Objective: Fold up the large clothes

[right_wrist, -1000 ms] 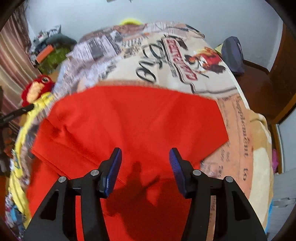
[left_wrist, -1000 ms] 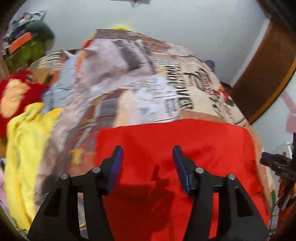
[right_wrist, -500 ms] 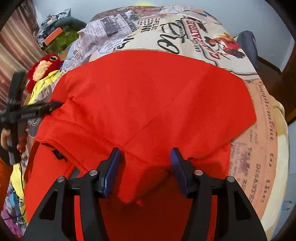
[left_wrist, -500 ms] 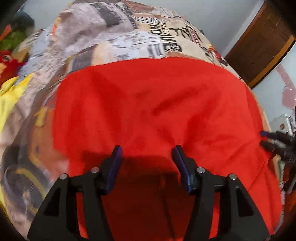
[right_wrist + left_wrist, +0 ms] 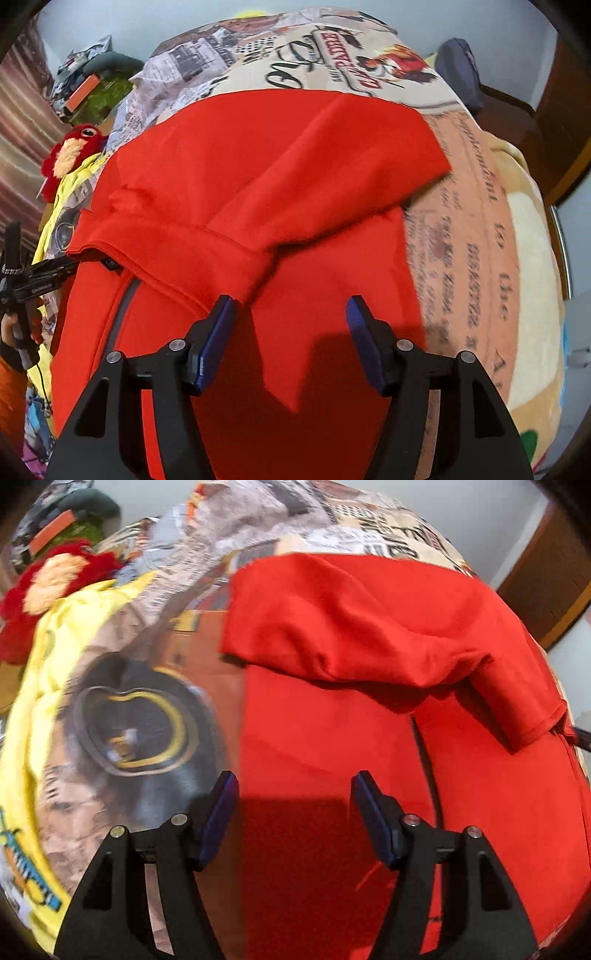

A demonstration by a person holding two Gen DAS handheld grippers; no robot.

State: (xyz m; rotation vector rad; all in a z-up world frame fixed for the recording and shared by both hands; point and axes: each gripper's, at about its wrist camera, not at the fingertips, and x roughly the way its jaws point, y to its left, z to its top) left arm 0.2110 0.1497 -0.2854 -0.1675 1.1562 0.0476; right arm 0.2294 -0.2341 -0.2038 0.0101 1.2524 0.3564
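A large red garment (image 5: 369, 716) lies spread on a bed with a newspaper-print cover (image 5: 147, 716). Its far part is folded over toward me, with a sleeve hem (image 5: 535, 723) at the right in the left wrist view. It also shows in the right wrist view (image 5: 280, 177), with the folded edge running across the middle. My left gripper (image 5: 293, 792) is open and empty above the garment's left edge. My right gripper (image 5: 290, 314) is open and empty above the near part of the garment. The left gripper shows at the left edge of the right wrist view (image 5: 37, 280).
A yellow cloth (image 5: 40, 679) and a red plush toy (image 5: 48, 587) lie at the bed's left side. A dark bag (image 5: 461, 70) sits at the far right of the bed. A wooden door (image 5: 550, 583) stands at the right.
Both grippers pulled back toward me and lower over the garment. The far part of the red garment now lies folded over the near part.
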